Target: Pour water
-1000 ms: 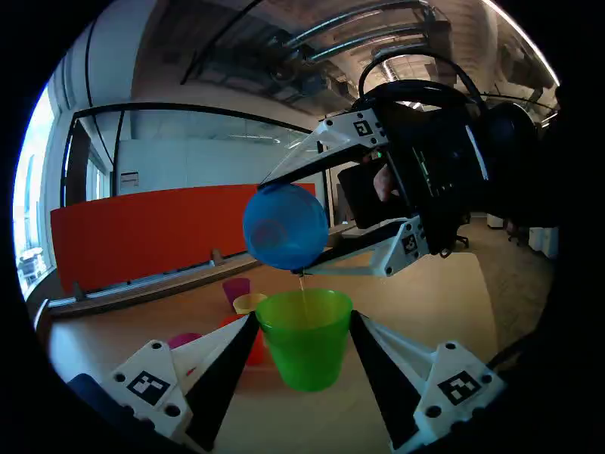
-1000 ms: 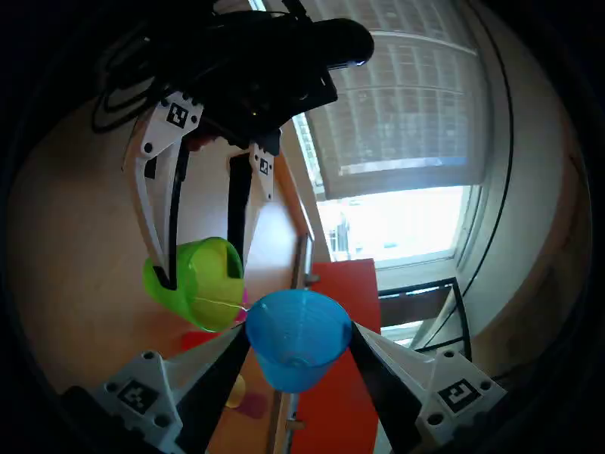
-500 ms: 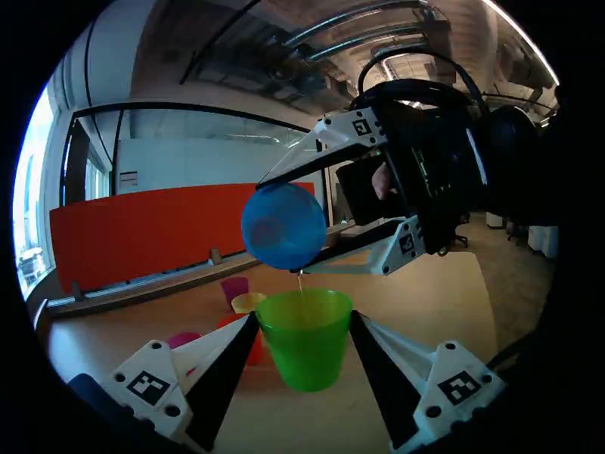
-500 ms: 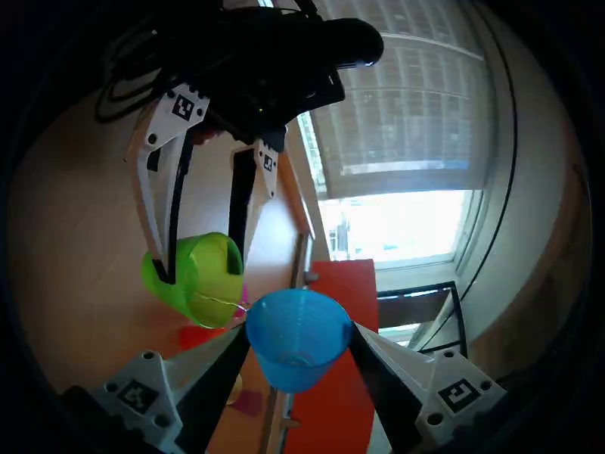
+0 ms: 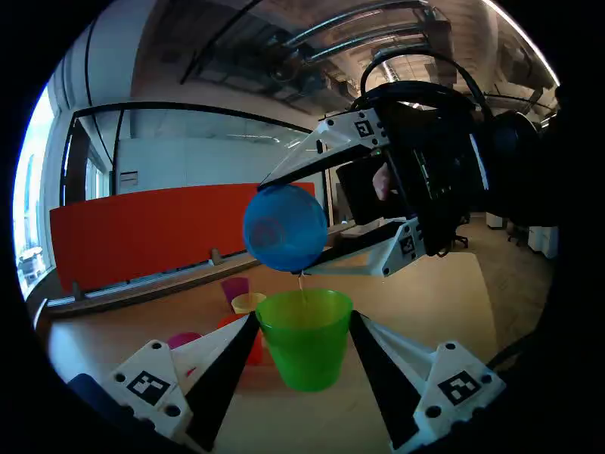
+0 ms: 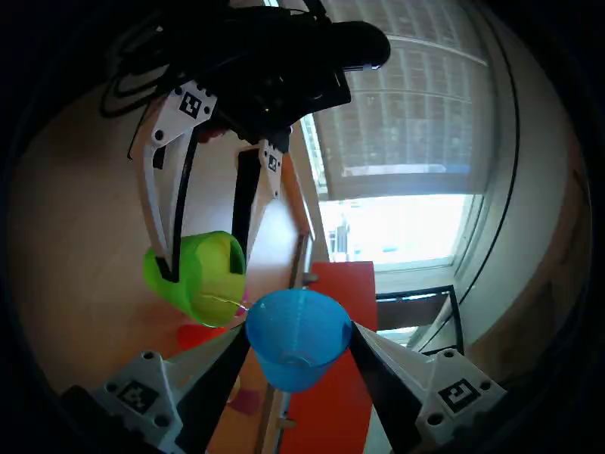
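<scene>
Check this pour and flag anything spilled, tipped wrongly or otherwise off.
Nothing stands out. The blue cup is tilted above the green cup, and a thin stream drops from its rim into the green cup's mouth. The table near it looks dry.

- An office, by its look.
- Bare pipes [image 5: 340,34] cross the ceiling.
- A black-framed glass wall [image 5: 189,144] stands behind.
- An orange divider screen [image 5: 151,227] runs along the long wooden desk's [image 5: 446,295] far edge.
- A big window [image 6: 393,223] has its blind [image 6: 408,113] partly down.
</scene>
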